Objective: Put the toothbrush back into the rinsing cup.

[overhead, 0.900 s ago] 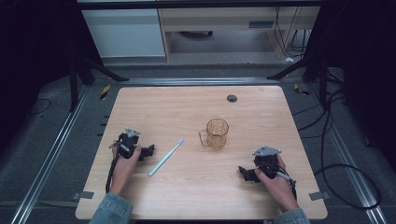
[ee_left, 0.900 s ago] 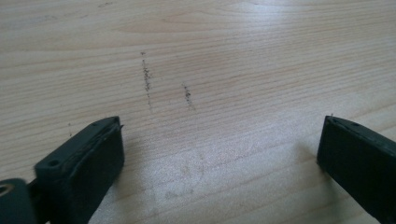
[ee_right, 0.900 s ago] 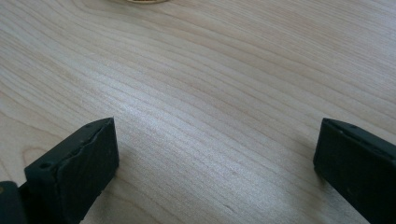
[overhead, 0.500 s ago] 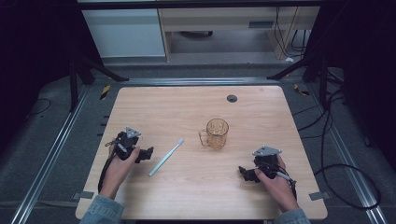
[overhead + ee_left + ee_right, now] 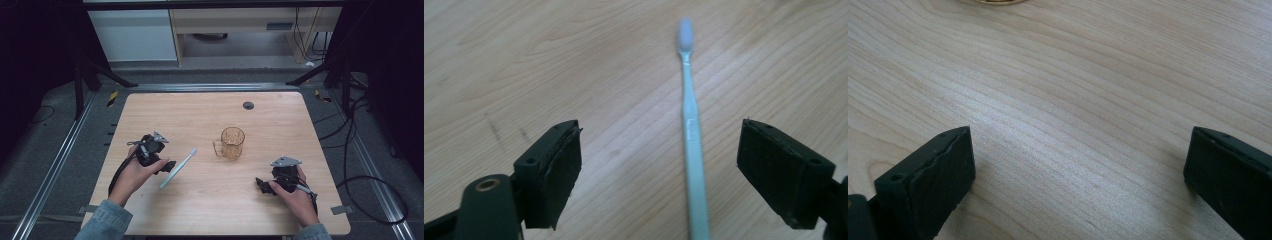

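One toothbrush lies on the wooden table, one amber glass mug stands near the table's middle, and two hand-held grippers work the near edge. One small dark disc sits in the tabletop toward twelve o'clock.

The toothbrush is pale blue-green and lies flat, slanting with its bristle head toward one o'clock and its handle end toward seven. The left gripper sits at its nine o'clock side, jaw tips at the lower handle. In the left gripper view the jaws stand wide apart with the handle running up between them, nearer the right-hand jaw and touching neither pad. The right gripper rests at the mug's five o'clock, well apart from it; the right gripper view shows its jaws spread wide over bare wood, the mug's base just at the top edge.

Since the earlier frames the left hand has moved in toward the toothbrush, which was clearly apart from the gripper before. The toothbrush, mug and right gripper lie as they did.

The table is light wood with rounded corners. Around it are dark floor, metal rails, loose black cables, and pale cabinets at twelve o'clock.
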Tool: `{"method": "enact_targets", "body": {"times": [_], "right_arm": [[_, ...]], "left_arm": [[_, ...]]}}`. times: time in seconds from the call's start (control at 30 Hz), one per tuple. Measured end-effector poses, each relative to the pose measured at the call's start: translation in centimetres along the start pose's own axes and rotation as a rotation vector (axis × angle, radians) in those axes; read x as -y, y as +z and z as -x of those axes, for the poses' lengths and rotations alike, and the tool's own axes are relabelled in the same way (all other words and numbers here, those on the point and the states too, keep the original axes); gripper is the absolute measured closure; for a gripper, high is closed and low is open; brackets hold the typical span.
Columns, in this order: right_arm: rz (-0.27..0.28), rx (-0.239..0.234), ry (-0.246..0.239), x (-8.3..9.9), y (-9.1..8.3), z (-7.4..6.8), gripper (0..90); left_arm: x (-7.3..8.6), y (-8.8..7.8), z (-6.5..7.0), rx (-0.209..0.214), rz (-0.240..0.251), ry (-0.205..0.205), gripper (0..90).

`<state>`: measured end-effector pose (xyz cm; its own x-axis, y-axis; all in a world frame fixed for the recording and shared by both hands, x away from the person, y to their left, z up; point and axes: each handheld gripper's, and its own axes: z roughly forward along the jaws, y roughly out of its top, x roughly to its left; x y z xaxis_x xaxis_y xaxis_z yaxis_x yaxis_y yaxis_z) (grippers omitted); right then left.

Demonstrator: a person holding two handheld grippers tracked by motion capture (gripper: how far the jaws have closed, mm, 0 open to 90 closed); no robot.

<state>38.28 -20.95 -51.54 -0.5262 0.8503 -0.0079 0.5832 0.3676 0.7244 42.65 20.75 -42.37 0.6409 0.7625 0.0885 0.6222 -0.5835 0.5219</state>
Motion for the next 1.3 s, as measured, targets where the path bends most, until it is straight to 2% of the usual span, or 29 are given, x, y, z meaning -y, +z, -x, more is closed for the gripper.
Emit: {"method": "enact_targets", "body": {"times": [0.1,0.13,0.2,0.23,0.27,0.3,0.33,0.37,0.4,0.6,0.87,1.0,1.1,1.13,1.3], "right_arm": [[-0.006,-0.009,0.023,-0.1,-0.1,-0.1,0.4],[0.0,0.006,0.0,0.0,0.0,0.0,0.4],[0.001,0.006,0.0,0.0,0.0,0.0,0.4],[-0.006,-0.004,0.02,-0.1,-0.1,-0.1,0.4],[0.001,0.006,0.003,0.0,0.0,0.0,0.4],[-0.005,-0.003,0.022,-0.1,-0.1,-0.1,0.4],[0.001,0.007,0.002,0.0,0.0,0.0,0.4],[0.001,0.007,0.002,0.0,0.0,0.0,0.4],[0.001,0.006,0.006,0.0,0.0,0.0,0.4],[-0.001,0.007,0.01,0.0,0.0,-0.1,0.4],[-0.001,0.007,0.006,0.0,0.0,0.0,0.4],[-0.002,0.007,0.006,0.0,0.0,0.0,0.4],[-0.001,0.008,0.009,0.0,0.0,-0.1,0.4],[-0.001,0.007,0.007,0.0,0.0,-0.1,0.4],[-0.001,0.007,0.008,0.0,0.0,-0.1,0.4]], "left_arm": [[-0.5,0.4,0.3,0.01,-0.027,0.019,20.3],[-0.9,0.9,0.5,0.019,-0.059,0.041,21.2],[-1.4,1.4,0.6,0.028,-0.095,0.057,23.7],[-1.6,1.5,0.7,0.032,-0.11,0.061,24.3],[-1.8,1.7,0.7,0.037,-0.123,0.063,25.2],[-2.0,1.9,0.7,0.044,-0.141,0.059,26.8],[-2.2,2.0,0.7,0.054,-0.155,0.054,28.2],[-2.2,2.0,0.7,0.054,-0.155,0.054,30.7],[-2.5,2.5,0.7,0.069,-0.188,0.058,33.3],[-3.4,4.1,0.8,0.093,-0.282,0.079,45.2],[-4.4,5.1,0.6,0.097,-0.329,0.074,55.3],[-5.1,5.5,1.1,0.122,-0.361,0.095,58.9],[-5.3,5.7,1.3,0.112,-0.379,0.104,60.2],[-5.4,5.9,1.4,0.098,-0.402,0.118,60.5],[-5.5,6.4,1.6,0.094,-0.419,0.122,61.8]]}}
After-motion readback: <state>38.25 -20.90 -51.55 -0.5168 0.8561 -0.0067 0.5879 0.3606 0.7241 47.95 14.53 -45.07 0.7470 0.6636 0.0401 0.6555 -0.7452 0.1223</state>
